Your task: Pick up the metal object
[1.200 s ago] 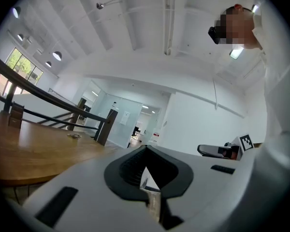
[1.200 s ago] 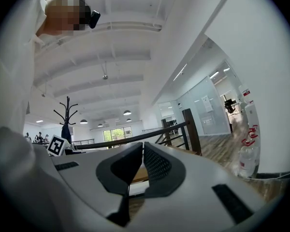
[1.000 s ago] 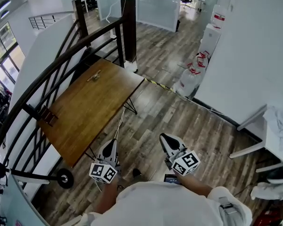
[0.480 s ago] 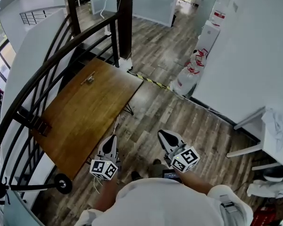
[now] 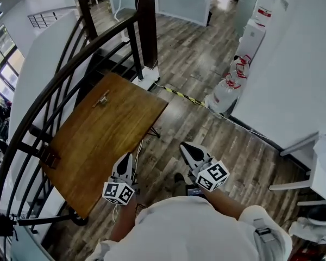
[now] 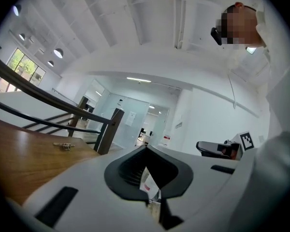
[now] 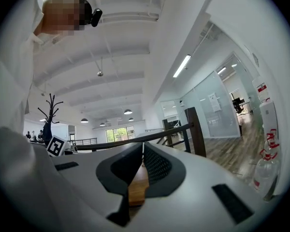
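The metal object (image 5: pixel 101 98) is small and silvery and lies near the far left corner of a brown wooden table (image 5: pixel 98 145). In the left gripper view it shows far off as the same metal object (image 6: pixel 64 145) on the table top (image 6: pixel 24 158). My left gripper (image 5: pixel 125 165) and right gripper (image 5: pixel 188 149) hang close to my body, over the floor at the table's near right side, well short of the object. Both point forward with jaws closed tip to tip and nothing held: left gripper (image 6: pixel 146 149), right gripper (image 7: pixel 143 145).
A black stair railing (image 5: pixel 49 91) runs along the table's far and left sides, ending at a dark post (image 5: pixel 148 26). Water bottles (image 5: pixel 228 91) stand by the white wall at right. Striped tape (image 5: pixel 182 95) crosses the wood floor. A white table (image 5: pixel 318 167) is at far right.
The head view has shifted a little, and the table now sits slightly nearer and more central. Both grippers keep their low position by the body, still shut.
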Available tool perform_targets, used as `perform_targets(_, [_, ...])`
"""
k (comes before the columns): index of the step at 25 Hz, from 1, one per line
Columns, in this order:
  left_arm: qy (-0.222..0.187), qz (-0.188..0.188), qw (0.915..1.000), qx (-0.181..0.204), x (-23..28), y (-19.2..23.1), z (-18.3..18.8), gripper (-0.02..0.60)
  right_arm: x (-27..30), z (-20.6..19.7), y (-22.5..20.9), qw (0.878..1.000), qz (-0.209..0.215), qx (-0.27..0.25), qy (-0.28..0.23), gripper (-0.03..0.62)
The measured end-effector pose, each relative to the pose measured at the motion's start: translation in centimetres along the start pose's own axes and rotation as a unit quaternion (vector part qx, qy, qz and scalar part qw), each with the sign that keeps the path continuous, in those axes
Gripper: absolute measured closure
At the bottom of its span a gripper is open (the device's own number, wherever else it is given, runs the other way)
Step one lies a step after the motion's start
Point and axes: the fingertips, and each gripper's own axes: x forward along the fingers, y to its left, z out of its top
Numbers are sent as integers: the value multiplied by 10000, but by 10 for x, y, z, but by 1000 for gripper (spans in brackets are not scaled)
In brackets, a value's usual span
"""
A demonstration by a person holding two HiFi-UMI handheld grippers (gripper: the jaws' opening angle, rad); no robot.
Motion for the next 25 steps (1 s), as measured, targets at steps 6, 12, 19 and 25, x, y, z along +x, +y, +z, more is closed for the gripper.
perform_targets(6, [-141,189,9997,109,97,-9,41,571,47,45,-80,9993,357,97,-50,566])
perform_targets(12, [-257,628,9974,256,139,8,50,571,100,36,-121,9959,890,77,159,568])
perform_targets(19, [-247,1183,9927,30,139,66,42,571,162,13,-115,9906,1289,316,341,566])
perform_targets(25, [-259,1376,9890,-470,169,145,26,571,229,-8,-139,9909,1144,283,657,566])
